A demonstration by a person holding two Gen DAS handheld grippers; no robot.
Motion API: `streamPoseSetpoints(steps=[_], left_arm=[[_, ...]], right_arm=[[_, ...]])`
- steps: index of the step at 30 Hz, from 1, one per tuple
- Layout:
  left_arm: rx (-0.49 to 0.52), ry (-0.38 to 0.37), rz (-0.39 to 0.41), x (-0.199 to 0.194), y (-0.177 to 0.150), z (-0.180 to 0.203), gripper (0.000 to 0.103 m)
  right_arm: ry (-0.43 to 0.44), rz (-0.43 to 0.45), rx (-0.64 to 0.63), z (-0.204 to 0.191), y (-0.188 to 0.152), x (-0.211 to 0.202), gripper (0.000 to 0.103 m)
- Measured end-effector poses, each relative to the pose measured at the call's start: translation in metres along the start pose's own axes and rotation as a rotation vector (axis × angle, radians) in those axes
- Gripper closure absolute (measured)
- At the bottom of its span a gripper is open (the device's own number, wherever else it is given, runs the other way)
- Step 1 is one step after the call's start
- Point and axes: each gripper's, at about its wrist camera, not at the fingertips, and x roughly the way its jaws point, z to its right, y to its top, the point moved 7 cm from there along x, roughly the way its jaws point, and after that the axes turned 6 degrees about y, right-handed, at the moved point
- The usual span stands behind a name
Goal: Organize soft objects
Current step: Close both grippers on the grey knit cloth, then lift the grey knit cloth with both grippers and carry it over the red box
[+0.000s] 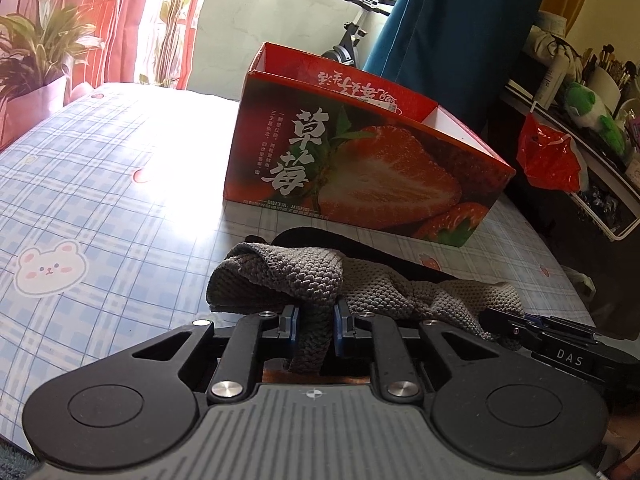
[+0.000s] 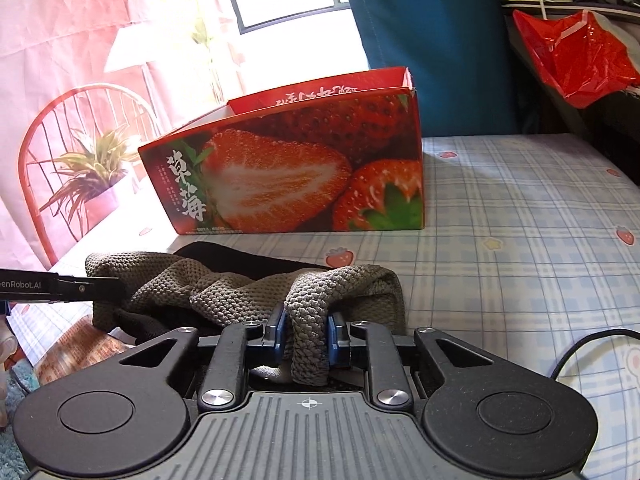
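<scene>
— Grey knit cloth (image 1: 304, 280) lies on the checked surface (image 1: 100, 208), before the strawberry box (image 1: 360, 168)?
— Yes. Left hand-held gripper (image 1: 314, 318) and right hand-held gripper (image 2: 306, 334) each pinch a fold.

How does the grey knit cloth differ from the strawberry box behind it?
The grey knit cloth is soft, crumpled and plain; the strawberry box is rigid, straight-sided and printed with strawberries. The cloth lies low and bunched; the box stands taller with its top open. The cloth is pinched by the left claw and the right claw; the box is untouched. Both rest on the checked tablecloth.
</scene>
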Motion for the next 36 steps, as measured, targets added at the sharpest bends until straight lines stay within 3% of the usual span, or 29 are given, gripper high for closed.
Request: streamPoseSetpoints(steps=[12, 22, 30, 36], left_arm=[[-0.001, -0.010, 0.039, -0.007, 0.005, -0.001, 0.089], [0.042, -0.035, 0.133, -0.028, 0.043, 0.009, 0.090], [0.103, -0.075, 0.234, -0.048, 0.101, 0.029, 0.090], [0.128, -0.085, 0.253, -0.032, 0.158, 0.053, 0.090]], right_arm=[[0.014, 0.058, -0.010, -0.003, 0.008, -0.009, 0.086], [0.044, 0.133, -0.049, -0.010, 0.038, -0.024, 0.087], [0.074, 0.234, -0.133, -0.017, 0.103, -0.045, 0.087], [0.043, 0.233, -0.138, -0.012, 0.161, -0.036, 0.089]])
